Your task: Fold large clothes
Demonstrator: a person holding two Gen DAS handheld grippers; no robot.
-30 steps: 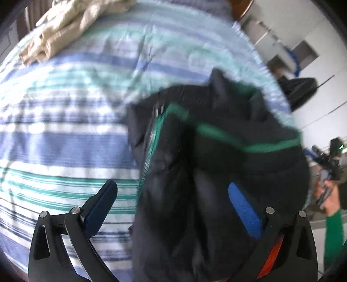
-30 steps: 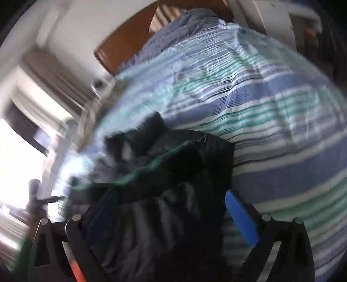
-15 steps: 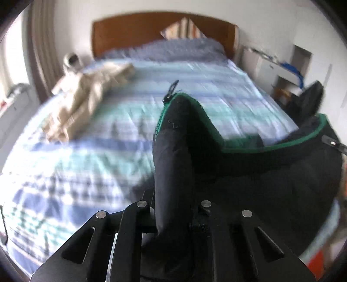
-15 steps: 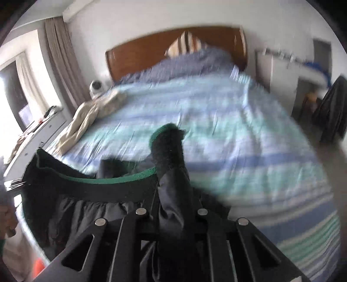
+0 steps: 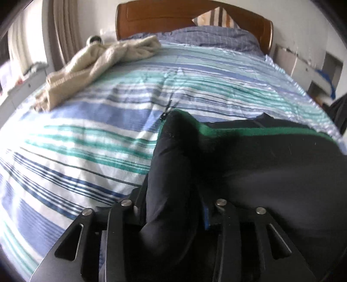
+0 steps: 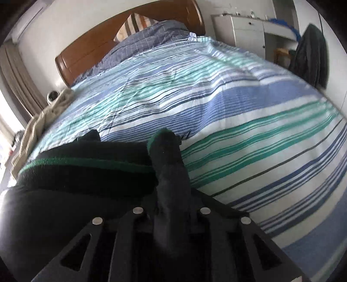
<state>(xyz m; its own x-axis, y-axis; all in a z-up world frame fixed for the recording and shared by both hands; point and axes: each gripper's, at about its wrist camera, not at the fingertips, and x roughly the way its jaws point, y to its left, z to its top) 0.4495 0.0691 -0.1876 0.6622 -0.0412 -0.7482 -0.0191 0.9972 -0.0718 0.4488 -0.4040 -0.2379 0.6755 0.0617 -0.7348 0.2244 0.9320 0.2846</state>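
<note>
A black garment with a green trim edge (image 5: 271,169) is stretched between my two grippers above the near end of the striped bed (image 5: 86,134). My left gripper (image 5: 173,208) is shut on its left corner, where a zipper pull sticks up. My right gripper (image 6: 171,208) is shut on the other corner of the black garment (image 6: 76,177), whose trimmed edge runs off to the left. The fingertips of both grippers are hidden by cloth.
A beige garment (image 5: 95,65) lies crumpled on the far left of the bed, also showing in the right wrist view (image 6: 43,115). A wooden headboard (image 5: 173,17) and pillows stand at the far end. White cabinets (image 6: 249,32) and a dark hanging coat (image 6: 312,54) stand to the right.
Both grippers shut on the black garment's corners and lifted it off the bed. The garment is now spread between them, lower and nearer the bedcover than half a second ago.
</note>
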